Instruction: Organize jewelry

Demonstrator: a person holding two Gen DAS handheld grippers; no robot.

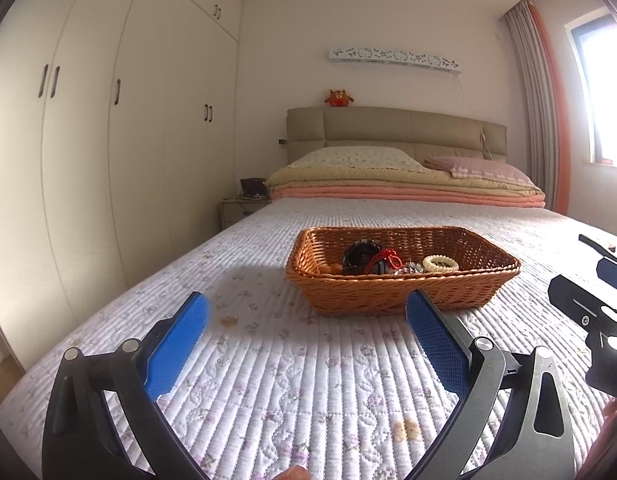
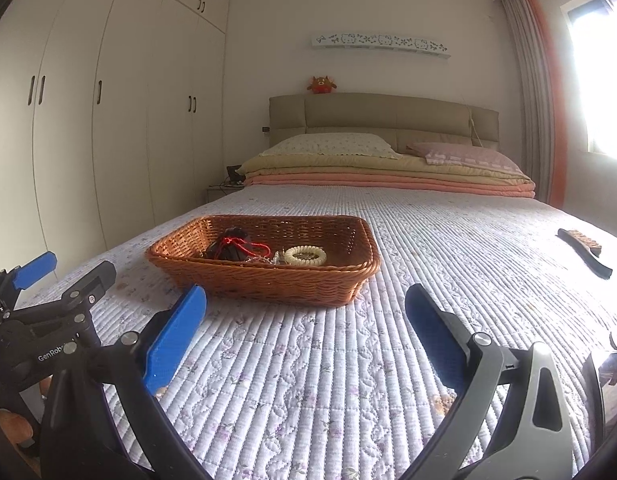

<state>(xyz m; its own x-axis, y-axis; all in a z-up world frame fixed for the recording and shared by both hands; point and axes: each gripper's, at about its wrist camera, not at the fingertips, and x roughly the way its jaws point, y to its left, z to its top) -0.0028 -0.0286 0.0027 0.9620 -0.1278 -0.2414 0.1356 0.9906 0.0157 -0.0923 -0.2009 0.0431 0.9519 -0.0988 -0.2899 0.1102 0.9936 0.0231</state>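
A brown wicker basket (image 1: 400, 292) stands on the quilted bed; it also shows in the right wrist view (image 2: 268, 280). In it lie a cream coiled bracelet (image 1: 440, 263) (image 2: 305, 256), a dark pouch with a red cord (image 1: 382, 262) (image 2: 232, 246), a black round item (image 1: 358, 257) and a silvery piece (image 1: 410, 269). My left gripper (image 1: 306, 312) is open and empty, just short of the basket's near wall. My right gripper (image 2: 306, 304) is open and empty, in front of the basket's right end. The left gripper's body shows at the left of the right wrist view (image 2: 44, 300).
A black brush with a tan top (image 2: 584, 252) lies on the bed at the right. Folded blankets and pillows (image 1: 404, 184) are stacked at the headboard. Wardrobe doors (image 1: 108, 140) run along the left. The right gripper's body (image 1: 588, 312) shows at the right of the left view.
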